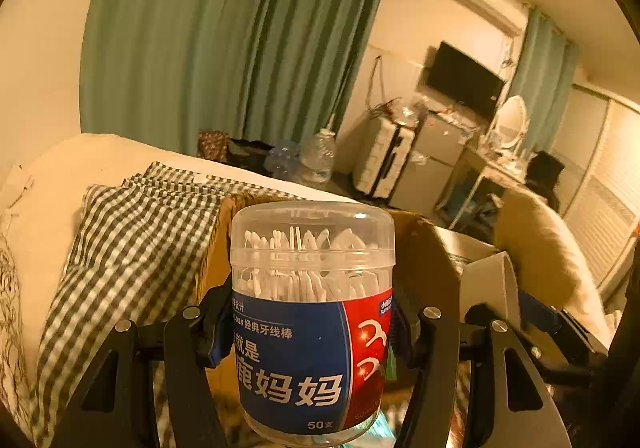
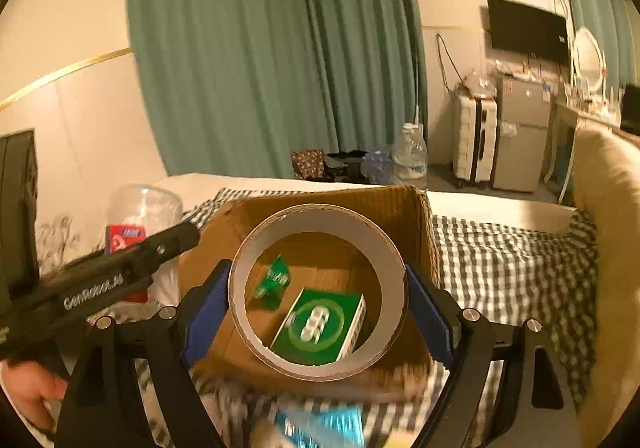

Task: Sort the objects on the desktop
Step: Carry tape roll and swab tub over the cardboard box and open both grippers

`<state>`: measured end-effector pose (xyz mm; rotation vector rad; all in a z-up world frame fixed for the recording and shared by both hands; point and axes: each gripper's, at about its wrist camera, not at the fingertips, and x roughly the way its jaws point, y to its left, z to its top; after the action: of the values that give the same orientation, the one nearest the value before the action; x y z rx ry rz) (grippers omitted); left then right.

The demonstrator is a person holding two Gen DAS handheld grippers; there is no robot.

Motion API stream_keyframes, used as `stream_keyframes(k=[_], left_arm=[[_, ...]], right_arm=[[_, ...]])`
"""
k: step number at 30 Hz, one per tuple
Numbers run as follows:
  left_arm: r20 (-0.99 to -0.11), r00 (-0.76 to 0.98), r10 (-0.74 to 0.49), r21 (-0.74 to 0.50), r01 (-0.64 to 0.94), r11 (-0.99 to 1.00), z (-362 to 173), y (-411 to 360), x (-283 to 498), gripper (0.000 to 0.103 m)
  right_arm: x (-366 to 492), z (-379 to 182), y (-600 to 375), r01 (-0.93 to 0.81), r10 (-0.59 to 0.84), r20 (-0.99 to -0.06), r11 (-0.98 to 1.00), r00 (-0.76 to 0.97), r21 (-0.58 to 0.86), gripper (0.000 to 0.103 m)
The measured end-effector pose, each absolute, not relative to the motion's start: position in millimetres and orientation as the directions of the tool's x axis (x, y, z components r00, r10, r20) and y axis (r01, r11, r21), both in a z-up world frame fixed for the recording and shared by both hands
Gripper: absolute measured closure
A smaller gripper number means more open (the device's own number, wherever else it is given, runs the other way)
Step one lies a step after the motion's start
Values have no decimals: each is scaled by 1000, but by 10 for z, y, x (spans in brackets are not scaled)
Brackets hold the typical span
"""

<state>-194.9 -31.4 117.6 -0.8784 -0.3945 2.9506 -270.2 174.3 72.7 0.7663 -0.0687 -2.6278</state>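
Note:
A clear jar of white floss picks (image 1: 312,288) with a blue and red label stands upright between the pads of my left gripper (image 1: 312,322), which is shut on it. In the right wrist view the same jar (image 2: 140,208) shows at the left, beyond the left gripper's black body. My right gripper (image 2: 320,302) is shut on a wide roll of tape (image 2: 320,218), its blue pads pressing on the roll's two sides. Just beyond both stands an open cardboard box (image 2: 360,204). Through the roll's hole I see a green box (image 2: 320,324) and a small green packet (image 2: 276,280) inside it.
The box sits on a grey checked cloth (image 2: 500,260) spread over a white bed. A beige cushion (image 2: 612,248) rises at the right. A blue packet (image 2: 328,428) lies blurred below the right gripper. A person's hand (image 2: 32,392) holds the left gripper. Water bottles (image 2: 408,152) stand by green curtains.

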Motion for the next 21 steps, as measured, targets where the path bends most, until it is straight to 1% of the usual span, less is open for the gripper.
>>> stream_keyframes(k=[3, 6, 10, 13, 14, 15, 16, 17, 18, 21], left_arm=[[-558, -822, 114, -252, 37, -967, 1090, -346, -2301, 40], [-594, -795, 122, -250, 38, -967, 986, -357, -2619, 40], [-621, -771, 143, -266, 36, -963, 821, -349, -2825, 40], [-648, -747, 151, -278, 47, -960, 668, -340, -2917, 40], [-660, -735, 153, -283, 56, -957, 634, -347, -2939, 40], [-671, -725, 155, -292, 65, -954, 607, -365, -2961, 36], [-683, -714, 154, -300, 82, -950, 594, -389, -2975, 27], [-689, -711, 142, -305, 107, -946, 590, -418, -2973, 20], [-694, -708, 132, -307, 125, -943, 599, -431, -2963, 10], [-679, -721, 138, -329, 131, -935, 645, -465, -2858, 9]], right_arm=[[-3077, 635, 1696, 347, -390, -534, -920, -750, 185, 20], [-3372, 525, 1642, 320, -363, -569, -930, -738, 179, 20], [-3581, 442, 1638, 297, -351, -579, -936, -736, 190, 20], [-3671, 408, 1625, 265, -314, -584, -949, -749, 170, 19], [-3689, 398, 1618, 261, -308, -590, -951, -746, 167, 16], [-3705, 384, 1623, 260, -311, -597, -950, -739, 172, 12], [-3710, 372, 1628, 253, -305, -605, -952, -735, 173, 5], [-3695, 379, 1640, 240, -296, -602, -955, -742, 173, 3], [-3669, 393, 1674, 232, -297, -589, -955, -752, 184, 2], [-3572, 452, 1742, 228, -294, -565, -956, -771, 187, 1]])
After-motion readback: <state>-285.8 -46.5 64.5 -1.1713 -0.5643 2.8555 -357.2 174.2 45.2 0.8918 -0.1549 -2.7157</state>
